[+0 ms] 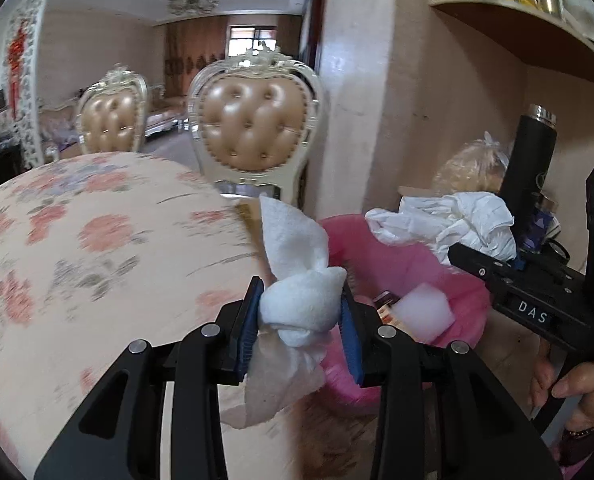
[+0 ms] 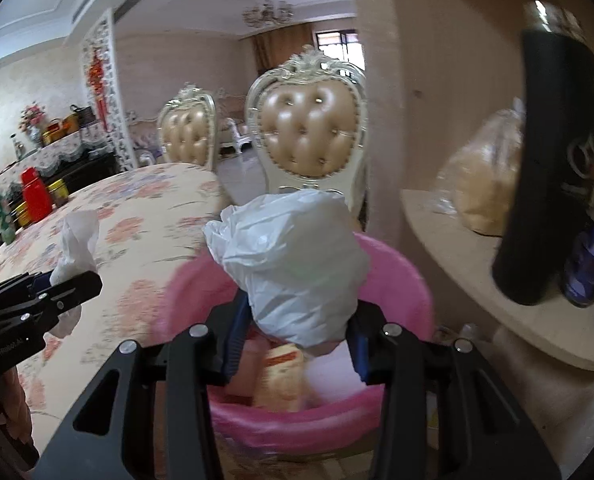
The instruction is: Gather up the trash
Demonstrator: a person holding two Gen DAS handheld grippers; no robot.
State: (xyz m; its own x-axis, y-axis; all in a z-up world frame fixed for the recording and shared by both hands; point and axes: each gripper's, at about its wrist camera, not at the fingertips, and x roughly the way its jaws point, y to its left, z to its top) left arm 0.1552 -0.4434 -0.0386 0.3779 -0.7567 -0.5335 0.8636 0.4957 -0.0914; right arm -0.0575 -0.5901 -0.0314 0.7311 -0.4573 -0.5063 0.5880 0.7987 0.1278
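My left gripper (image 1: 301,314) is shut on a crumpled white paper towel (image 1: 297,280) and holds it at the table's right edge, beside the pink-lined trash bin (image 1: 409,264). It also shows in the right wrist view (image 2: 63,280), with the towel (image 2: 77,244). My right gripper (image 2: 295,338) is shut on a crumpled white plastic bag (image 2: 293,264) and holds it over the pink bin (image 2: 397,272). In the left wrist view the right gripper (image 1: 481,256) holds the bag (image 1: 449,224) above the bin. The bin holds a white foam piece (image 1: 425,312) and a printed wrapper (image 2: 281,376).
A table with a floral cloth (image 1: 97,260) lies to the left. Two padded chairs (image 1: 257,128) stand behind it. A stone ledge (image 2: 477,276) on the right carries a black flask (image 2: 549,160), a bagged loaf (image 2: 485,176) and a blue can (image 2: 589,264).
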